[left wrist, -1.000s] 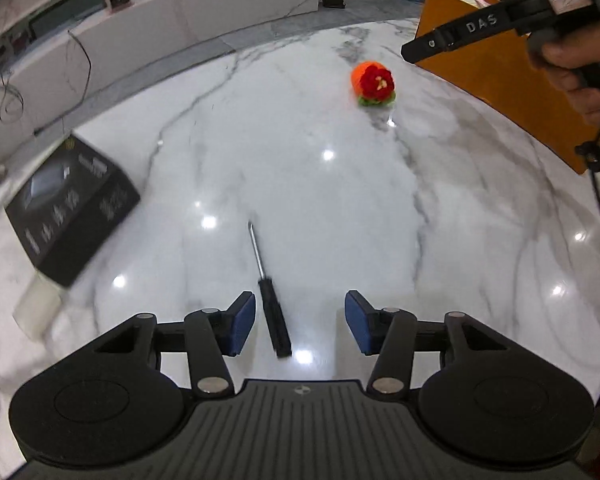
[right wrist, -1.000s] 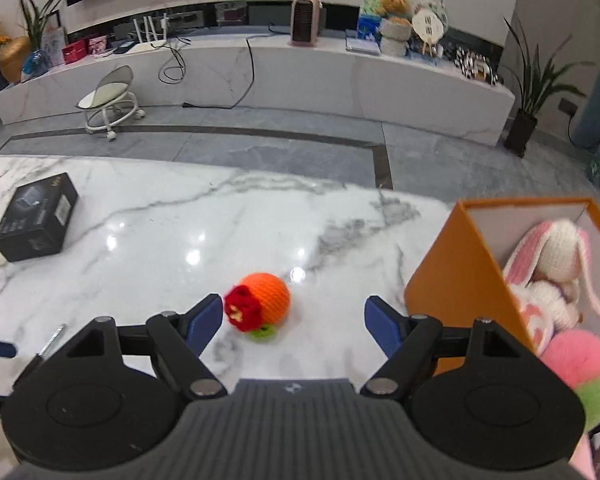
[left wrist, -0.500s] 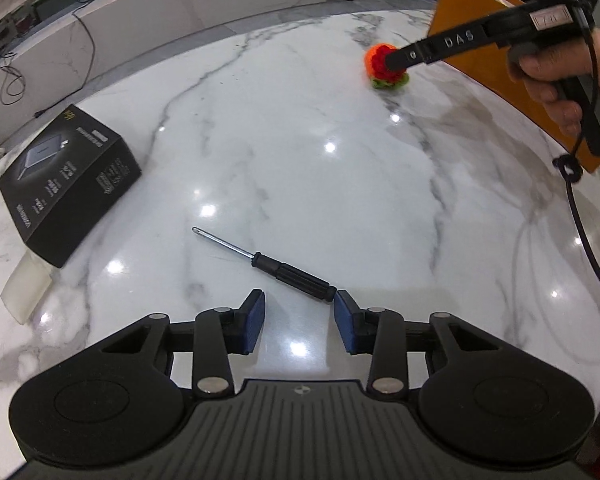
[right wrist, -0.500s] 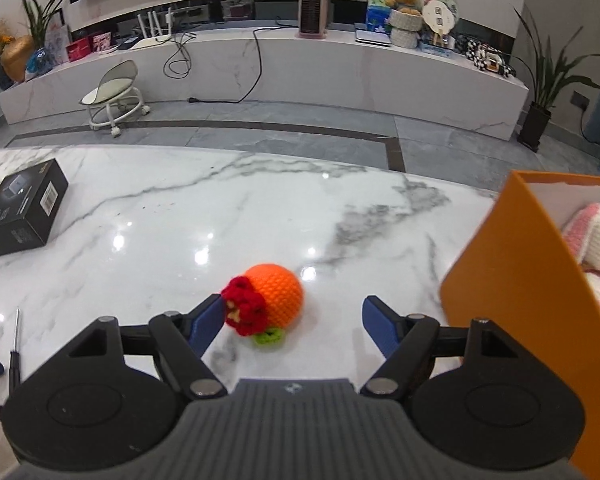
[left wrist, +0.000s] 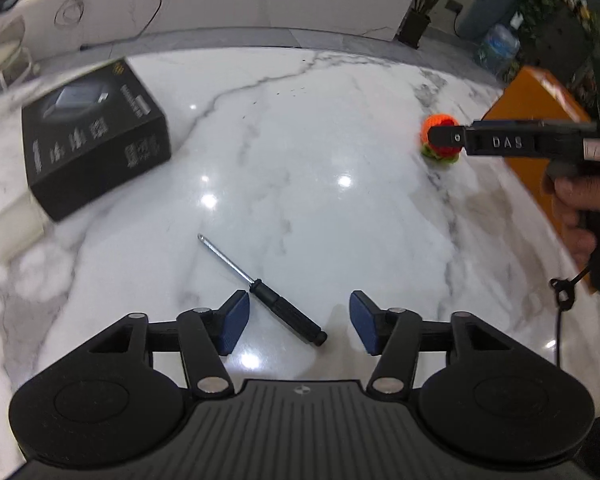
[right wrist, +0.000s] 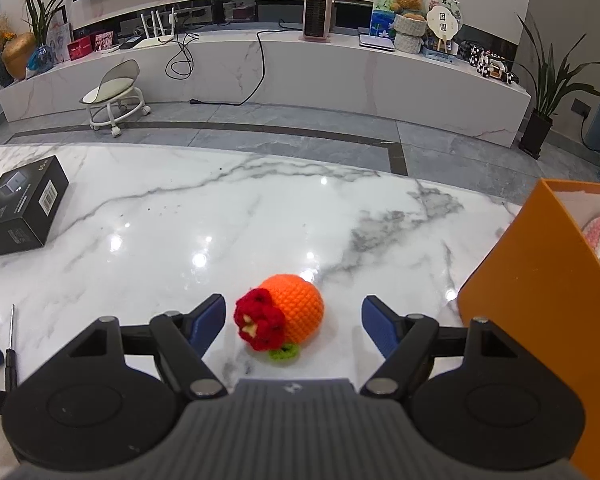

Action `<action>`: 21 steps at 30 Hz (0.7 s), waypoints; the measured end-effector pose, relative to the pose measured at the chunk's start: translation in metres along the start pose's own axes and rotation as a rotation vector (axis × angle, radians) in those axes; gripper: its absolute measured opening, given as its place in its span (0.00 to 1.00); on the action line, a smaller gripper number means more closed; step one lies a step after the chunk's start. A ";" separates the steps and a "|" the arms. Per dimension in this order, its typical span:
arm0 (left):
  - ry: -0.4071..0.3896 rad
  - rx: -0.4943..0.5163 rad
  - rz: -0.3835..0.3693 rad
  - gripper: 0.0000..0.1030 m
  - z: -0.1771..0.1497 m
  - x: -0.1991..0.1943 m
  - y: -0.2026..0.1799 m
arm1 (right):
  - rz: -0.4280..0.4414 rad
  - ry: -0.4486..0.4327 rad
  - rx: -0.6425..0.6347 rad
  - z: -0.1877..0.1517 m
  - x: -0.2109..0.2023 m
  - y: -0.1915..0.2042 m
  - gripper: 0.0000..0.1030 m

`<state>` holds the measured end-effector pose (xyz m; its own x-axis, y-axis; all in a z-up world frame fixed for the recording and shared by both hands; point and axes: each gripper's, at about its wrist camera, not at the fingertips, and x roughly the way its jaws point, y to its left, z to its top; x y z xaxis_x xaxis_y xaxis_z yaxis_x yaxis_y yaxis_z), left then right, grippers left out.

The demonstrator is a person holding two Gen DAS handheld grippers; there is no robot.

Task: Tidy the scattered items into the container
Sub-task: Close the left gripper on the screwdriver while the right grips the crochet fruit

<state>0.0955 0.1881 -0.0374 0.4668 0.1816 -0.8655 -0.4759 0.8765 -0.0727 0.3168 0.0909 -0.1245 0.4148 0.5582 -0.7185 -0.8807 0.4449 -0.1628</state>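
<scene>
Left claw (left wrist: 296, 326) released, straddling screwdriver (left wrist: 286, 312) handle at lower centre. Right claw (right wrist: 292, 326) released around crocheted orange (right wrist: 288, 320) on counter (right wrist: 260, 224).

My left wrist view: low over the white marble desk (left wrist: 300, 160), facing its far edge, close behind the black-handled screwdriver (left wrist: 284, 312). My right wrist view: low, facing the wall shelf, near the orange crocheted ball (right wrist: 296, 312). Shared: that ball (left wrist: 440, 136), black cardboard box (left wrist: 92, 136) (right wrist: 20, 212), orange container (left wrist: 540, 120) (right wrist: 540, 280).
</scene>
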 end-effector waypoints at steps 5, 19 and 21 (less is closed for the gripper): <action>0.015 0.069 0.070 0.34 0.000 0.001 -0.005 | -0.009 0.003 -0.013 -0.003 0.007 0.001 0.74; 0.066 0.047 0.044 0.12 0.000 -0.004 0.008 | 0.016 0.035 -0.024 -0.004 0.016 0.001 0.51; 0.064 0.048 0.039 0.12 0.001 -0.004 0.008 | 0.020 0.042 -0.018 -0.004 0.016 0.001 0.51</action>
<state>0.0905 0.1950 -0.0341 0.3990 0.1887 -0.8973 -0.4559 0.8899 -0.0156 0.3217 0.0970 -0.1392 0.3871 0.5372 -0.7494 -0.8930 0.4206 -0.1598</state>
